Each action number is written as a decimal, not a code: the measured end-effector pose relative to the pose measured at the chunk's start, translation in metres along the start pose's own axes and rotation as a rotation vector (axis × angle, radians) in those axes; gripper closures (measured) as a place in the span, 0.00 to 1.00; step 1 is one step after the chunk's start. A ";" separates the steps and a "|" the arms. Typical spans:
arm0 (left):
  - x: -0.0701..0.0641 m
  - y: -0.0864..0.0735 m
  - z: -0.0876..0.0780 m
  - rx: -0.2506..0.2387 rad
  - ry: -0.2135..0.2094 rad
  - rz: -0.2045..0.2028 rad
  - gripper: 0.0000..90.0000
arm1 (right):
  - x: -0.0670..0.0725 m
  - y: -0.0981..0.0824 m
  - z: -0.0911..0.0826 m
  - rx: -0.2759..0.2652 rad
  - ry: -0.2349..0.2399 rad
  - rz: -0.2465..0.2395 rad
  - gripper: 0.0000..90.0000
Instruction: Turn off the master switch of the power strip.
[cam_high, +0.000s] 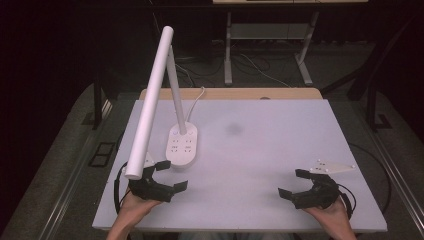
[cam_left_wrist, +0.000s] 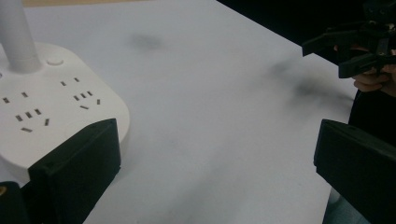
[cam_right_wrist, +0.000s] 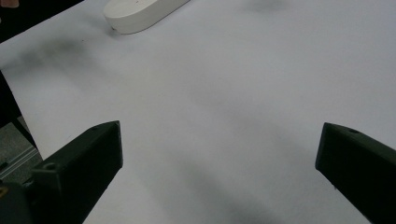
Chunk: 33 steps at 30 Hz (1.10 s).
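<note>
I am holding the left tool (cam_high: 169, 176) wide open and empty, just beside the near end of the lamp (cam_high: 182, 144), which is standing at the left of the worktop (cam_high: 280, 145). The right tool (cam_high: 295, 184) is also gaping wide, gripping nothing, well apart at the near right. I am judging the lamp rigid, smooth plastic, top-heavy under its long head (cam_high: 149, 100), with a cord (cam_high: 198, 98) trailing behind. I am rating the low base, clear of the sockets (cam_left_wrist: 29, 112), as the safest grip; the thin stem (cam_left_wrist: 17, 37) may flex
</note>
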<state>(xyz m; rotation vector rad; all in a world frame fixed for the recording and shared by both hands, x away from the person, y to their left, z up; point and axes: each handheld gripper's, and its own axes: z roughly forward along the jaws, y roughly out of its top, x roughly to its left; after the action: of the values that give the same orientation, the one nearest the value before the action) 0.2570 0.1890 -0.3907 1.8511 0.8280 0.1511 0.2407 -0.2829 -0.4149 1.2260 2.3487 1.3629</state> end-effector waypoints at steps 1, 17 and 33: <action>0.002 0.002 -0.001 0.001 0.003 0.001 0.00 | 0.000 0.000 0.000 -0.001 -0.001 -0.003 0.00; 0.018 0.016 -0.003 0.012 0.022 -0.012 0.00 | -0.002 -0.001 0.000 0.007 -0.008 -0.004 0.00; 0.039 0.034 -0.005 0.036 0.057 -0.015 0.00 | -0.002 -0.001 0.000 0.010 -0.012 -0.004 0.00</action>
<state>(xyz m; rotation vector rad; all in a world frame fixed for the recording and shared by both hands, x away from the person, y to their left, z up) 0.3002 0.2090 -0.3694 1.8807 0.8887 0.1809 0.2416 -0.2844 -0.4164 1.2279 2.3511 1.3402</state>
